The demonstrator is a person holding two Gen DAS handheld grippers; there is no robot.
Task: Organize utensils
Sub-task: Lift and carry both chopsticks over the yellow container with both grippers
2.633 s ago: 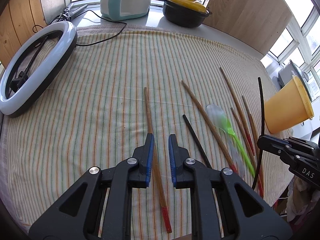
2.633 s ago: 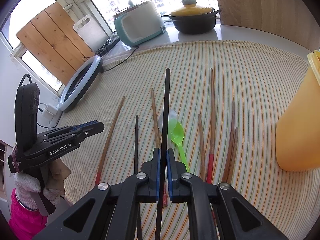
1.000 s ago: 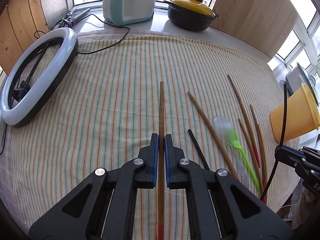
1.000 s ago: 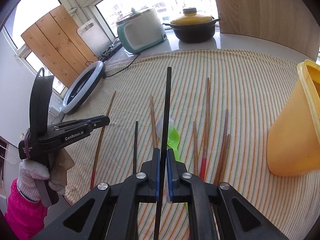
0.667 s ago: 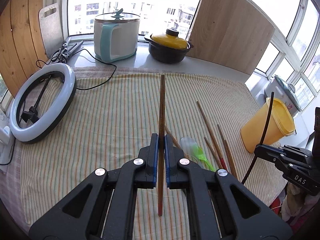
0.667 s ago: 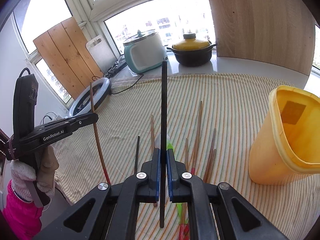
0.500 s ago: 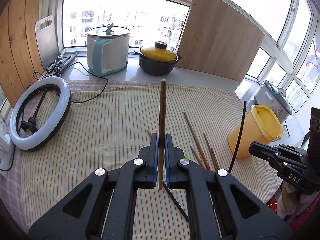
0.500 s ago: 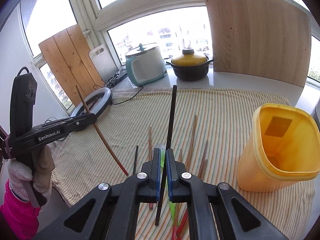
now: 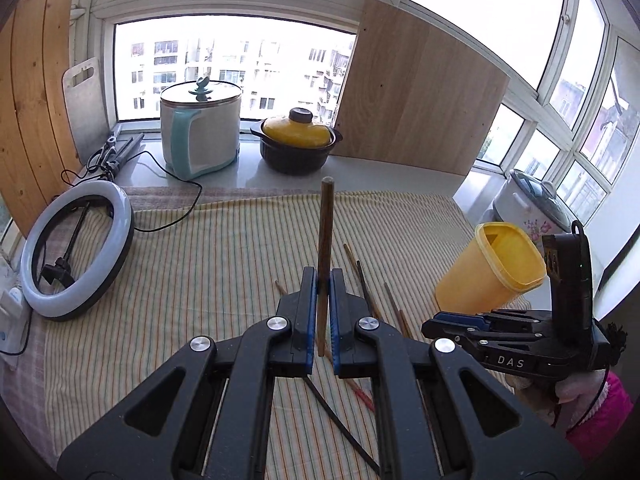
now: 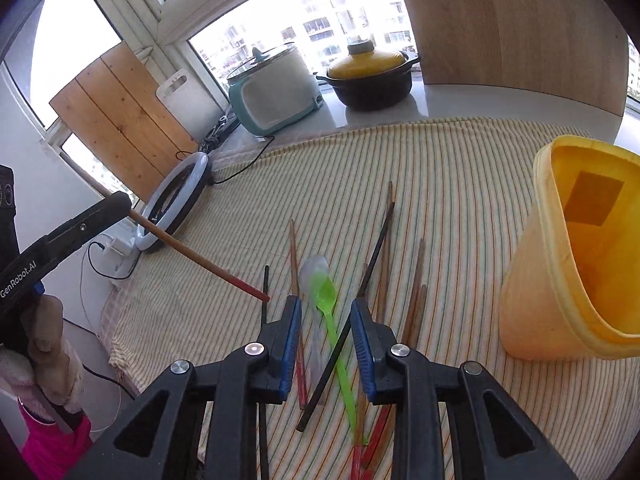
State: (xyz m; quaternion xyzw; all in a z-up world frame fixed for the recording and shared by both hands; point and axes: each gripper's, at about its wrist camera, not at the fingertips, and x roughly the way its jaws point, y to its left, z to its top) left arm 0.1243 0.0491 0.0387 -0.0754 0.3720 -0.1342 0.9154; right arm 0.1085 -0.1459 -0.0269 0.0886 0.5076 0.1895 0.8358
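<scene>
Utensils: several chopsticks and a green spoon (image 10: 326, 296) lie loose on the striped cloth (image 10: 460, 184), toward its near edge; none is seen in the yellow cup (image 10: 560, 280), which stands at the right edge of the cloth.
Change: the jaws of the right gripper (image 10: 325, 304) have just been opening. Half a second ago they were clamped on the black chopstick (image 10: 362, 280); now it is free of them.
Black chopstick now: it runs slanted across the gap between the two pads, touching neither, and crosses over the handle of the green spoon. Whether it already rests on the cloth or is still dropping, I cannot tell.
Right fingers: released, nothing held.
Meaning for the task: I judge that this release came too early. The cup is well to the right of the jaws, so the black chopstick is back in the pile and must probably be picked up again.
Left fingers: the left gripper (image 9: 322, 276) is clenched on a wooden chopstick (image 9: 325, 224), which has been lifted off the cloth since a second ago.
Wooden chopstick against the fingers: it passes straight between the pads, the long plain end ahead of them, the short red end behind.
Left to do: this chopstick is not yet over the cup, which is to the right of it, apart.
</scene>
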